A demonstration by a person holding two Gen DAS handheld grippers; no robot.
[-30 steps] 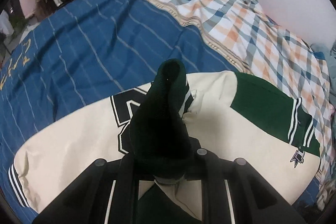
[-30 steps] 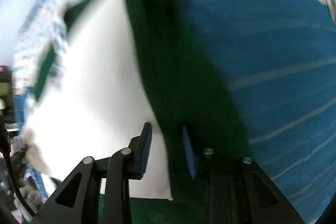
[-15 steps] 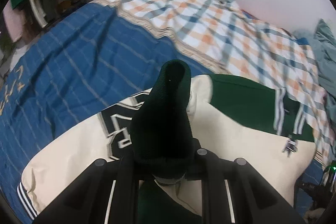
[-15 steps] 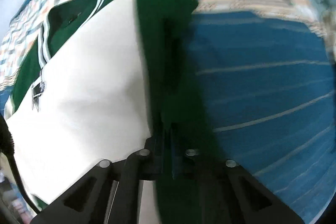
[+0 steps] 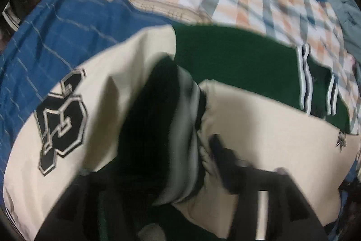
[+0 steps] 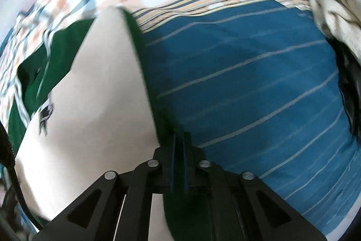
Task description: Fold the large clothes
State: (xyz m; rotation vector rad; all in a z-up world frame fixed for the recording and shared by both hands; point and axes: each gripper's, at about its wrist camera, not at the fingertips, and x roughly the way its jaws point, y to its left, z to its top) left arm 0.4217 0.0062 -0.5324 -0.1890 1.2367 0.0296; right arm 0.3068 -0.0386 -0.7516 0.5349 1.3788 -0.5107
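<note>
On the cream front of the jacket (image 5: 108, 92), in the left wrist view, sits a large black block-style patch (image 5: 62, 122) with a pale outline. It looks like varsity numerals or letters, but seen at an angle and blurred, its characters cannot be made out with certainty. A small dark emblem (image 5: 340, 141) sits near the jacket's far cream edge; the same emblem (image 6: 45, 115) shows in the right wrist view, too small and smeared to read. No other writing, brand name or number is legible on the bedding or elsewhere.
</note>
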